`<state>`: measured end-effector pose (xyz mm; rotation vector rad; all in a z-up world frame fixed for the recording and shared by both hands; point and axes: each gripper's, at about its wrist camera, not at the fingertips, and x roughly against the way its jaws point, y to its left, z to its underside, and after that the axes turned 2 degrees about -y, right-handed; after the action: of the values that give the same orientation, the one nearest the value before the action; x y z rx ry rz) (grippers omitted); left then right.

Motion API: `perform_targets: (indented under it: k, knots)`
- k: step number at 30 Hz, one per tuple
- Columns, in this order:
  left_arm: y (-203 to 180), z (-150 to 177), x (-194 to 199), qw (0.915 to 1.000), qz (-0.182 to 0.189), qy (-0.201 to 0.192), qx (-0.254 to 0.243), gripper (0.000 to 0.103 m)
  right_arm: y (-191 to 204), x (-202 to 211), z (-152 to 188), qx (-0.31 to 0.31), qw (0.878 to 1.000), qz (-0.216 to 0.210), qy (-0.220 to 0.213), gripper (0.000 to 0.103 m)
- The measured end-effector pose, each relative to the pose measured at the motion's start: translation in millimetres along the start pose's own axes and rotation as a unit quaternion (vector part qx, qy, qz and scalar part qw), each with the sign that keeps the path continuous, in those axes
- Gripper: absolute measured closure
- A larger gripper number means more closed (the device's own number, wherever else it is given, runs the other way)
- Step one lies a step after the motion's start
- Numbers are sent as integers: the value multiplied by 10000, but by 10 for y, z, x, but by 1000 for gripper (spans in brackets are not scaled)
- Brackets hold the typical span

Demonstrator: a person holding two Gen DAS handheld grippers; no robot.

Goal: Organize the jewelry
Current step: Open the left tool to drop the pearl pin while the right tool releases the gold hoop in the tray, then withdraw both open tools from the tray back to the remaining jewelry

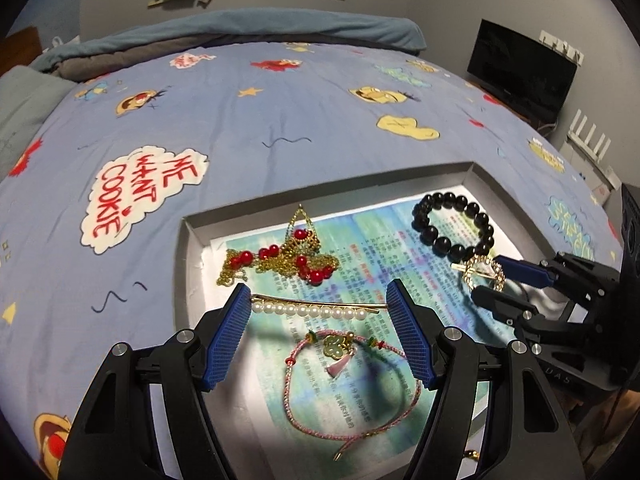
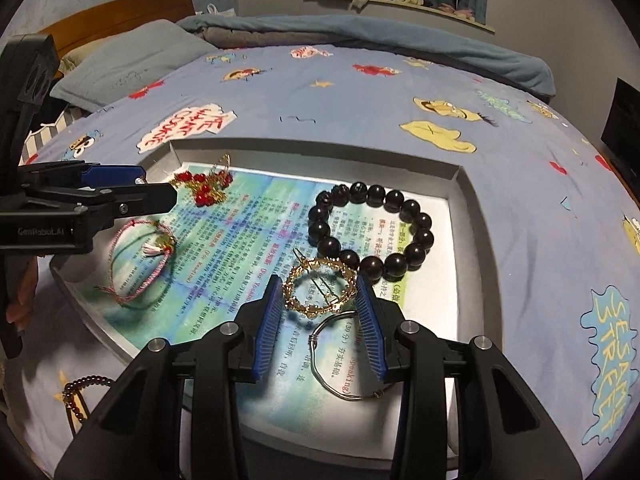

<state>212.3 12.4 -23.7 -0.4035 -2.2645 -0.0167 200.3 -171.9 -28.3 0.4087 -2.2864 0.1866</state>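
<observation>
Left gripper (image 1: 318,302) jaws wide, pearl hairpin (image 1: 316,309) spanning between pads, right gripper (image 2: 318,294) half open around gold wreath clip (image 2: 318,286), grip unclear, all in grey tray (image 1: 192,216) beside black bead bracelet (image 2: 370,232) on bed (image 1: 280,112)

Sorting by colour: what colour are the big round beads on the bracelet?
Glossy black bead bracelet, clearest in the right wrist view.

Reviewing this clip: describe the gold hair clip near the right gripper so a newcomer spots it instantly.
On the blue cartoon bedsheet lies a shallow grey tray. Just below the black bead bracelet sits the gold hair clip: an open leafy ring crossed by a pin, unlike the plain wire hoop beside it.
</observation>
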Motion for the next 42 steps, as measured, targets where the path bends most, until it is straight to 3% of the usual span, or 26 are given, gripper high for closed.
perform_targets:
  k: [10, 22, 29, 32, 35, 39, 42]
  knots:
    - [17, 72, -185, 9996, -81, 253, -15, 32, -4, -65, 15, -3, 10000, 40, 39, 65]
    - [33, 78, -138, 9998, -48, 195, 67, 30, -30, -26, 37, -50, 10000, 11, 27, 62]
    - [2, 95, 18, 9999, -5, 88, 107, 26, -19, 214, 103, -10, 9999, 10, -142, 42]
    - [-9, 82, 148, 9999, 57, -30, 155, 26, -30, 326, 128, -16, 9998, 0, -208, 39]
    - [-17, 82, 288, 9996, 83, -150, 203, 24, -46, 452, 150, -42, 9995, 29, -318, 31]
    - [-14, 93, 472, 9990, 76, -326, 285, 14, -79, 610, 174, -96, 9990, 78, -428, 25]
    - [7, 117, 591, 9983, 86, -418, 388, 13, -99, 718, 198, -134, 9986, 117, -508, 18]
